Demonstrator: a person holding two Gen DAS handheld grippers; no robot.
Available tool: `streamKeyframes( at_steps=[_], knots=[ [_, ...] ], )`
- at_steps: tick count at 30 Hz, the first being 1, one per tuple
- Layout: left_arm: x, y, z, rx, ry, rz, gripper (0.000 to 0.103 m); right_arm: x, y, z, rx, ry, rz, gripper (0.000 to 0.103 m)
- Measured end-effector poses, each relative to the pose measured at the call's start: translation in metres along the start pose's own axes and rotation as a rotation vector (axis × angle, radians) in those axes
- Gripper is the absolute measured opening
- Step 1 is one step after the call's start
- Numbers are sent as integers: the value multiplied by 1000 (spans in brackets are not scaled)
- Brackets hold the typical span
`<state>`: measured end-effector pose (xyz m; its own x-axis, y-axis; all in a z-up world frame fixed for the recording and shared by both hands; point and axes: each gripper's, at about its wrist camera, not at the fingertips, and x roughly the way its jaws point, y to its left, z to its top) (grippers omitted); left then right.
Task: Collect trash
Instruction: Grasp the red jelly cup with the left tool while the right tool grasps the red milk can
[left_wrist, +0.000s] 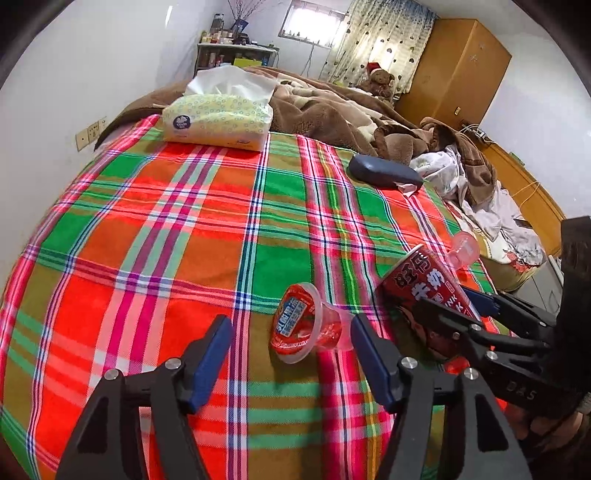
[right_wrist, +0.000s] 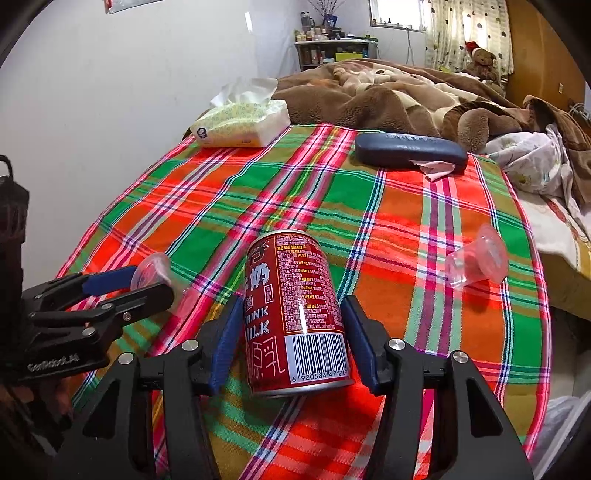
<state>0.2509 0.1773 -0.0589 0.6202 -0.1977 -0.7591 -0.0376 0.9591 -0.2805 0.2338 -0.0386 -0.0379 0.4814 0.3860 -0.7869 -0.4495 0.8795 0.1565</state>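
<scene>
A: From the left wrist view?
B: The left gripper (left_wrist: 291, 354) stands spread over the plaid sheet (left_wrist: 147, 236), a jelly cup (left_wrist: 299, 325) lying on its side between the blades, unpinched.

A: And the right wrist view?
B: The right gripper (right_wrist: 288, 328) brackets the red milk can (right_wrist: 295, 314); a slim gap shows at each pad (right_wrist: 225, 339), so likely no grip yet. I'd judge both are mid-grasp: next, squeeze, then lift.

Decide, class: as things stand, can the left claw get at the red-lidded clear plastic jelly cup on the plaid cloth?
Probably yes: the left claw stands open with the red-lidded clear plastic jelly cup lying just ahead, nothing between.
</scene>
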Motion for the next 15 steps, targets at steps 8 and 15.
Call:
streamKeyframes(
  at_steps=[8,15],
  knots=[
    [11,-8,4,31,10,6,67,-2,-6,-2,18,-10,-26,56],
    [12,-11,3,51,0,37,62,-3,-11,-2,30,-17,-35,56]
  ],
)
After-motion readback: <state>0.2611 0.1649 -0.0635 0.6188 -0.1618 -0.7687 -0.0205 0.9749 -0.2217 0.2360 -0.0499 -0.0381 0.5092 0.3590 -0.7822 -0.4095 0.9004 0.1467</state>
